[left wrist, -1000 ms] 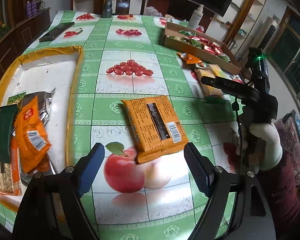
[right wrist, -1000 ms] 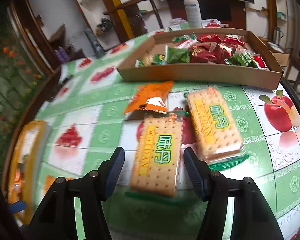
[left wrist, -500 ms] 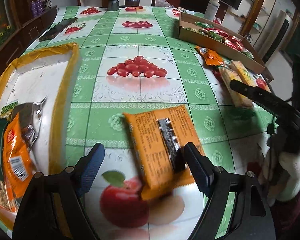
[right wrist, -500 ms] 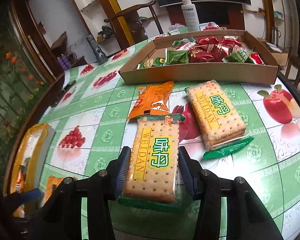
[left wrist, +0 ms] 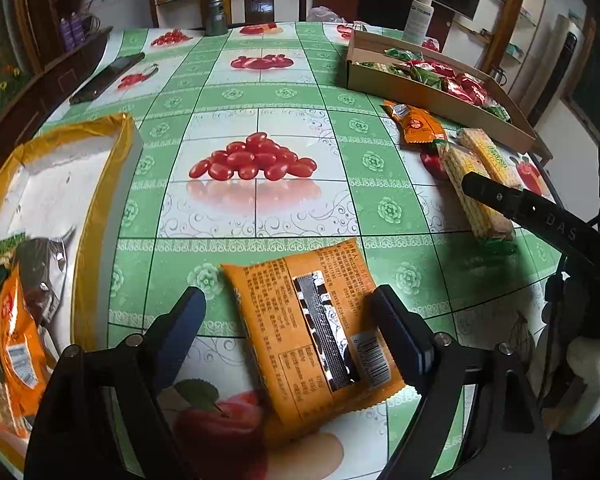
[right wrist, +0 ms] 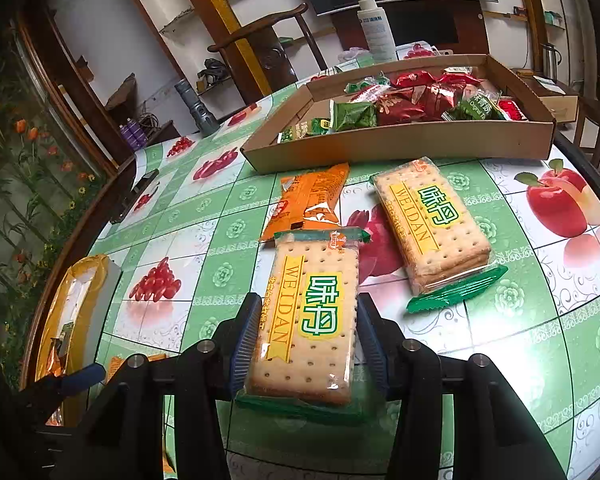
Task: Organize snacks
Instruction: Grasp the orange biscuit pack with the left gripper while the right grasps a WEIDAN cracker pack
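My right gripper (right wrist: 306,340) clamps a cracker pack (right wrist: 308,316) lying on the table (right wrist: 228,236), near the cardboard box (right wrist: 400,146). My left gripper (left wrist: 290,328) is spread wide around an orange snack packet (left wrist: 312,336), one pad touching its edge.

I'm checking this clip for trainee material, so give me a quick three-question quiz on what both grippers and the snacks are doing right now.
1. True or false: the right gripper has its fingers closed against the sides of a cracker pack.
2. Which snack lies between the open fingers of the left gripper? A) orange packet B) red candy C) spray bottle
3. Fill in: the red and green wrapped snacks sit in a ____ tray.

Key: 1 true; 2 A; 3 cardboard
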Tool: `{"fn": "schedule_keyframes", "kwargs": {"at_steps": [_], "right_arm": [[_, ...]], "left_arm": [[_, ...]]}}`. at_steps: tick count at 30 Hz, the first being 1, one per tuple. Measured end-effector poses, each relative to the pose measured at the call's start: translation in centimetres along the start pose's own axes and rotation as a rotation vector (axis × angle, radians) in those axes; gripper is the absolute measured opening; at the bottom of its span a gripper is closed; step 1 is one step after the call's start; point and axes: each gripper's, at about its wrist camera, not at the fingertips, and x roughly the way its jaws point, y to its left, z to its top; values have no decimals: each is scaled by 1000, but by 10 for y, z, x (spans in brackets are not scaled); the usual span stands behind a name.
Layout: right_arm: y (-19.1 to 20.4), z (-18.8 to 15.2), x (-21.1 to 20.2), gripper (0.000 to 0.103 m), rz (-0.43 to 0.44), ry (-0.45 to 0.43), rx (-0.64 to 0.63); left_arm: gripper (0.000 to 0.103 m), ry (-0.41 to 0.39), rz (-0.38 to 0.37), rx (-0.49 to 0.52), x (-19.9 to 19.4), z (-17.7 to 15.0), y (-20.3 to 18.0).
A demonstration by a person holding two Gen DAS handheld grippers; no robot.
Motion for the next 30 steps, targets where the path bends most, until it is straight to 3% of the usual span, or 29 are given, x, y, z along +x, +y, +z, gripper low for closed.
{"fn": "schedule_keyframes", "kwargs": {"at_steps": [8, 11, 13, 16, 18, 19, 20, 21, 30], "right_arm": [[4, -1, -6, 50, 34, -6, 0], [6, -3, -8, 50, 47, -12, -3], [6, -5, -11, 50, 35, -32, -11], [4, -13, -14, 50, -3, -38, -12], [1, -14, -13, 50, 17, -27, 11], [0, -13, -13, 50, 18, -29, 12], [1, -13, -13, 50, 14, -33, 7], [2, -12, -12, 50, 13, -31, 0], [6, -13, -12, 50, -2, -44, -29]], "left_arm": [[86, 7, -35, -3, -1, -7, -8], [86, 55, -2, 37, 12, -6, -19], [88, 47, 45, 86, 15, -7, -29], [91, 36, 35, 98, 16, -8, -34], [91, 24, 25, 113, 15, -10, -37], [91, 17, 21, 118, 15, -11, -37], [83, 6, 15, 120, 13, -12, -37], [70, -8, 10, 125, 10, -13, -36], [69, -46, -115, 49, -18, -13, -18]]}}
